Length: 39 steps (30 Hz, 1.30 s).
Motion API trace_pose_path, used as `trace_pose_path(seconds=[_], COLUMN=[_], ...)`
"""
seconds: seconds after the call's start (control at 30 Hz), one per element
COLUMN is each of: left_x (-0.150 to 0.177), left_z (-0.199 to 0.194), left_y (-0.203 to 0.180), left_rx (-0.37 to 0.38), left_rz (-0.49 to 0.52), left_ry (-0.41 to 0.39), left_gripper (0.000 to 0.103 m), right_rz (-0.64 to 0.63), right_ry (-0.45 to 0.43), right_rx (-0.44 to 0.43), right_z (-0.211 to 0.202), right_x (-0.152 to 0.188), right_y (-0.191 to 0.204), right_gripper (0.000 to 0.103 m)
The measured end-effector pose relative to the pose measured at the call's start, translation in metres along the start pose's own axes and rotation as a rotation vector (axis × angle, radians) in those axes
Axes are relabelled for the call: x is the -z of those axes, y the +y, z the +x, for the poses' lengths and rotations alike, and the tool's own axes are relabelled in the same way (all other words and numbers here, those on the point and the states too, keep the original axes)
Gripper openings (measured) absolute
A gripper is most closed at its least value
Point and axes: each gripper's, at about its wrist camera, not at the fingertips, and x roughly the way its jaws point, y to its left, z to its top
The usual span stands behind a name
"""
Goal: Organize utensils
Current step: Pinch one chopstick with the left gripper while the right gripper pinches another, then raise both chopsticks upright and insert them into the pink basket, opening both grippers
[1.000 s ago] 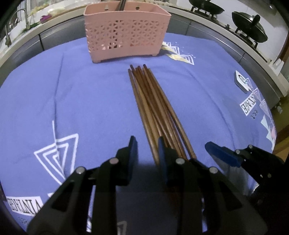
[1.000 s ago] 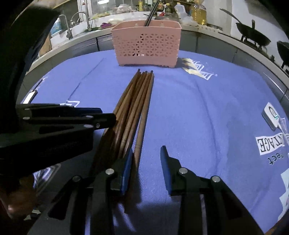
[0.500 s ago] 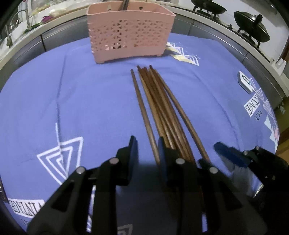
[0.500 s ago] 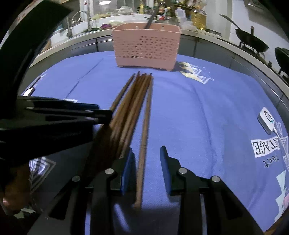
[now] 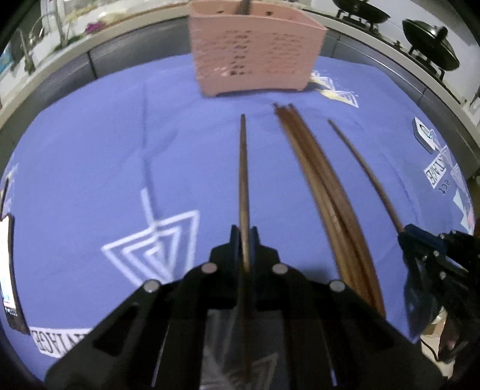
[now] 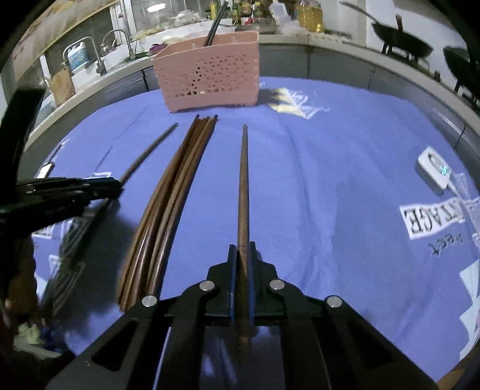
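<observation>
Both claws closed since half a second back, when each stood open beside bundle: my left claw (image 5: 243,237) now clamped on one chopstick (image 5: 243,180), my right claw (image 6: 242,255) clamped on another chopstick (image 6: 243,186). Each stick runs up frame centre, tip toward pink basket (image 6: 210,81) at top. Remaining bundle (image 6: 168,210) lies on blue-clothed bench (image 6: 330,180), left of centre in right view. Dark utensil (image 6: 213,24) stands in basket.
</observation>
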Motion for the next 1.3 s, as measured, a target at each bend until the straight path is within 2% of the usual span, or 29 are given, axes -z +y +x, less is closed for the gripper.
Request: trace_pose_path(seconds=[0.13, 0.33, 0.53, 0.7, 0.73, 0.8, 0.9, 1.0, 1.07, 1.13, 1.3], left_x=[-0.011, -0.044, -0.078, -0.090, -0.092, -0.094, -0.094, -0.093, -0.092, -0.091, -0.105], left_z=[0.003, 0.021, 0.037, 0.045, 0.045, 0.044, 0.011, -0.035, -0.067, -0.098, -0.151], left_y=[0.013, 0.001, -0.001, -0.008, -0.008, -0.006, 0.007, 0.024, 0.034, 0.041, 0.043], left_rx=[0.024, -0.025, -0.046, -0.063, -0.053, -0.031, 0.041, 0.107, 0.134, 0.150, 0.170], left_rz=[-0.051, 0.015, 0.037, 0.076, 0.076, 0.064, 0.022, -0.023, -0.047, -0.067, -0.096], left_ry=[0.015, 0.006, 0.020, -0.009, -0.007, -0.004, -0.071, -0.171, -0.248, -0.324, -0.449], left_gripper=[0.006, 0.007, 0.011, 0.009, 0.005, 0.005, 0.005, 0.004, 0.004, 0.005, 0.005], right_rz=[-0.023, -0.048, -0.049, -0.095, -0.110, -0.090, -0.015, 0.004, -0.024, -0.046, -0.070], right_ry=[0.030, 0.087, 0.150, 0.165, 0.172, 0.178, 0.087, -0.068, -0.187, -0.265, -0.431], right_rx=[-0.026, -0.070, -0.104, -0.106, -0.096, -0.112, -0.212, -0.271, -0.276, -0.267, -0.261], right_z=[0.008, 0.041, 0.076, 0.090, 0.091, 0.088, 0.057, 0.006, -0.033, -0.056, -0.107], right_x=[-0.015, -0.072, -0.130, -0.152, -0.154, -0.154, -0.154, -0.149, -0.143, -0.147, -0.159], right_y=[-0.001, -0.001, -0.002, 0.003, 0.005, 0.002, -0.008, -0.012, -0.008, -0.002, 0.011], right_gripper=[0.008, 0.009, 0.009, 0.009, 0.007, 0.005, 0.005, 0.005, 0.005, 0.005, 0.005])
